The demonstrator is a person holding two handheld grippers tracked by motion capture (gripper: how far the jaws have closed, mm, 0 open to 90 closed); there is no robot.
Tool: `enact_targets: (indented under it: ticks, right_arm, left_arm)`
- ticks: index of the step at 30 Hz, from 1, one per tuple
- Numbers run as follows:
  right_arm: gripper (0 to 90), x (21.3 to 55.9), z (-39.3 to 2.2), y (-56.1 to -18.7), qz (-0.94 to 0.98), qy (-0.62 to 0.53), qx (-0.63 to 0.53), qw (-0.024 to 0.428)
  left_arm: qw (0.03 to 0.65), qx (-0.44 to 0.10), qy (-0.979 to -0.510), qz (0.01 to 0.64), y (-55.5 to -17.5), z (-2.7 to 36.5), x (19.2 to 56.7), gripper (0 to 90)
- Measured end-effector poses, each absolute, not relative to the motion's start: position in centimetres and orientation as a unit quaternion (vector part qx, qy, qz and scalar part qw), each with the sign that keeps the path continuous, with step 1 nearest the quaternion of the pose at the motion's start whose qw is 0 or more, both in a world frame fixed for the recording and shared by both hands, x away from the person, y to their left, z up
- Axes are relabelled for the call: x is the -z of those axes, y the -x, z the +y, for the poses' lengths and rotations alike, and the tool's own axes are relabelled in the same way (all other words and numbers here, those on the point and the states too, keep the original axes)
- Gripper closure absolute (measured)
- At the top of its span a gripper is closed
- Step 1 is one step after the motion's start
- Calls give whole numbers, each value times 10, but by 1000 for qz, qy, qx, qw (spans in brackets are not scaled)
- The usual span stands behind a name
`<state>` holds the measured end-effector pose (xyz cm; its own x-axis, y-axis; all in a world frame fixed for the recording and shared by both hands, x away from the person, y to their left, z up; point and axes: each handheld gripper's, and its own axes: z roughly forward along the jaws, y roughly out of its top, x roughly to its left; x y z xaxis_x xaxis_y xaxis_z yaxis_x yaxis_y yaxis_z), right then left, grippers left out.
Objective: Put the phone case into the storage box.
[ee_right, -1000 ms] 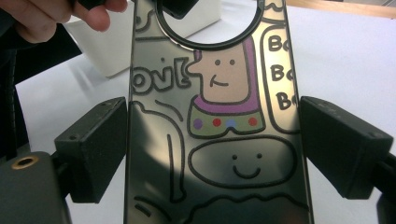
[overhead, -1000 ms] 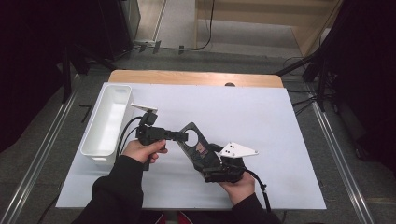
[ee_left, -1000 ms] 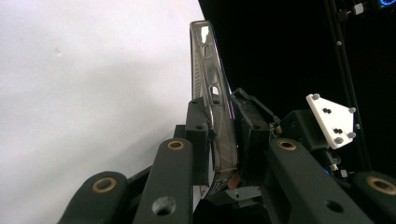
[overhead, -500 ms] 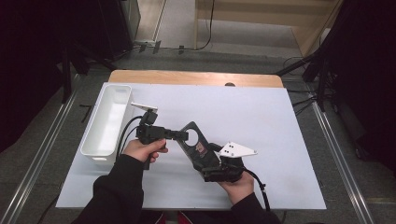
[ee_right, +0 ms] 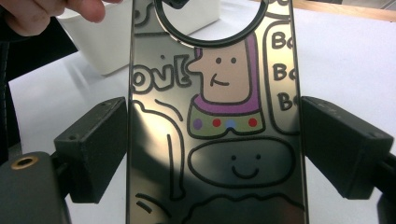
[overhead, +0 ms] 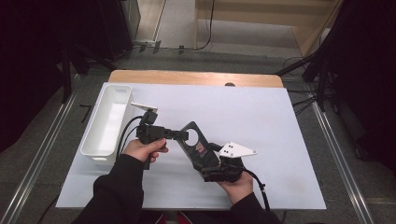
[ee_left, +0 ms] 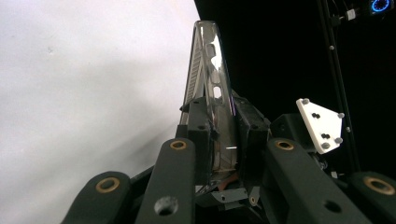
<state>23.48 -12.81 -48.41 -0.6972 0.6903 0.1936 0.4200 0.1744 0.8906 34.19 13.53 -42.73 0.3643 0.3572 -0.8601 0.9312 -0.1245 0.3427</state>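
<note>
The right tool (ee_right: pixel 212 154) grips a phone case (ee_right: pixel 215 116) across its width; its own view shows the cartoon drawing and the ring, which the high view does not. The left tool (ee_left: pixel 219 140) is closed on the case's edge, seen edge-on in its view; the case (overhead: pixel 194 142) hangs above the white counter (overhead: pixel 261 116), near the white tray (overhead: pixel 107 121); open sheet lies right; dark floor surrounds.
</note>
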Motion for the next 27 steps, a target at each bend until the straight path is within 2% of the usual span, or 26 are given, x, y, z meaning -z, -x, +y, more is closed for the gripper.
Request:
enact_targets:
  ticks: [23,25,27]
  right_arm:
    - [90,483,-130,-235,758,-351,-539,108]
    - [10,483,-129,-236,759,-350,-538,107]
    - [11,483,-128,-237,763,-352,-533,101]
  left_arm:
    - [467,309,-684,468,-342,137,426,789]
    - [467,308,-684,468,-342,136,426,789]
    - [466,308,-686,467,-342,136,425,789]
